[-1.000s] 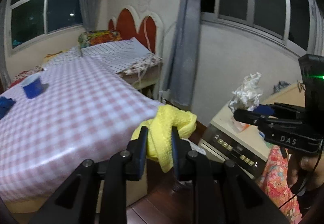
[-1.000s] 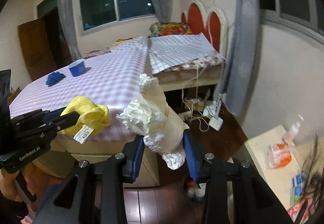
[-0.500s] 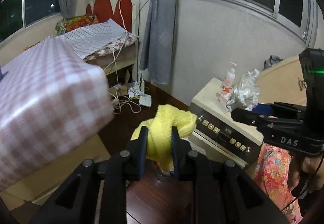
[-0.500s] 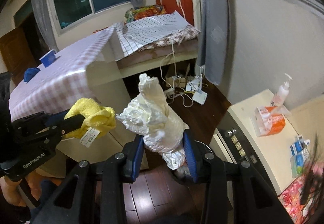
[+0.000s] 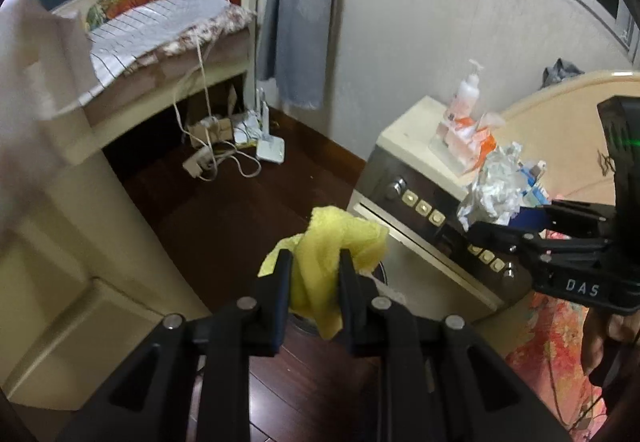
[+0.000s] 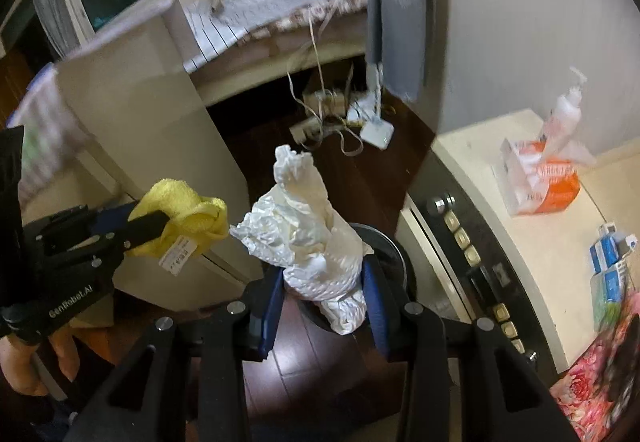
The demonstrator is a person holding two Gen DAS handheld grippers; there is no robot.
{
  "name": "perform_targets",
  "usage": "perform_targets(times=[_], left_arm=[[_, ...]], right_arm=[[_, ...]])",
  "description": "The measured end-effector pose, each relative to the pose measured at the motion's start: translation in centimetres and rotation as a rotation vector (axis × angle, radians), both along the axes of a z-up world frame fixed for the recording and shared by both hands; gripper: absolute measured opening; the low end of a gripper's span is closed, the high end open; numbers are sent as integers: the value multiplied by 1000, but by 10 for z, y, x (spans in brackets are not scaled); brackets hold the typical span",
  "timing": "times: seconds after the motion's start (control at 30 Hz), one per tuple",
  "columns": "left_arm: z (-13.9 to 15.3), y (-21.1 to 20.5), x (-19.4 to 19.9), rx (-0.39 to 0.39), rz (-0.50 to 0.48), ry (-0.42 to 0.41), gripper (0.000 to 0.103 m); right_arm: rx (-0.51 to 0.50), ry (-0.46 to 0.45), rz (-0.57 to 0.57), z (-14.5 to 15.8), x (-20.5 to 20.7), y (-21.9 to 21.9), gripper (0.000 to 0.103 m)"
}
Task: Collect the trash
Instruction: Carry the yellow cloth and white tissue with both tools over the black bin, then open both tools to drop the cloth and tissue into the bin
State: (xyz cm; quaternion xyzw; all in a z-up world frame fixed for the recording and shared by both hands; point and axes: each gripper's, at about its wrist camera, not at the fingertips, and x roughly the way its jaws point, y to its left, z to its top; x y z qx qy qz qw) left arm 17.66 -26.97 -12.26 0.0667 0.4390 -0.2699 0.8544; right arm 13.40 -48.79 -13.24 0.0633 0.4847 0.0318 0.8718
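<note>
My left gripper [image 5: 314, 266] is shut on a yellow cloth [image 5: 332, 242], held above the dark wood floor; the cloth also shows in the right wrist view [image 6: 180, 210] with a white tag. My right gripper [image 6: 322, 282] is shut on a wad of crumpled white paper [image 6: 308, 226], which also shows in the left wrist view [image 5: 494, 186]. Below the paper is the round dark rim of a bin [image 6: 390, 246] on the floor, mostly hidden; it also shows in the left wrist view [image 5: 382, 274] behind the cloth.
A cabinet with a row of buttons [image 6: 468, 246] stands right of the bin, with a tissue pack [image 6: 544, 182] and pump bottle [image 6: 564, 110] on top. A beige bed base [image 6: 148, 122] stands left. Cables and a power strip [image 5: 224, 150] lie on the floor by the curtain.
Both grippers have swung away from the checked bed top and tilted down toward the floor. The bin rim has come into view under the held paper and cloth. Both grips are unchanged.
</note>
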Motion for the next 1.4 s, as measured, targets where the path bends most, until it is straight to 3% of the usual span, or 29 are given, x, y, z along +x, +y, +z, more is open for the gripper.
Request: perform_targets(times=[0.23, 0.57, 0.87, 0.97, 1.0, 1.03, 1.1, 1.2, 1.27, 1.4], left_arm=[[-51, -24, 24, 21, -14, 67, 24], [-128, -41, 50, 55, 10, 163, 24], [-169, -52, 64, 85, -12, 223, 26], [-194, -57, 72, 95, -30, 294, 31], [-200, -59, 73, 111, -31, 290, 41], [-204, -61, 74, 125, -28, 291, 60], [-212, -57, 75, 169, 17, 291, 85], [-206, -45, 69, 201, 65, 250, 87], [-192, -34, 62, 215, 94, 219, 88], [-157, -11, 44, 174, 140, 200, 88]], right_arm=[[16, 85, -19, -69, 27, -23, 40], [3, 151, 29, -157, 62, -22, 40], [0, 223, 105, -206, 81, -19, 40], [3, 248, 135, -223, 84, -17, 43], [-18, 283, 152, -235, 88, -13, 58], [-54, 314, 157, -246, 92, -10, 78], [-106, 329, 134, -259, 92, -13, 83], [-108, 357, 64, -259, 86, -27, 85], [-84, 336, 38, -244, 79, -30, 101], [-78, 295, 33, -206, 71, -20, 103]])
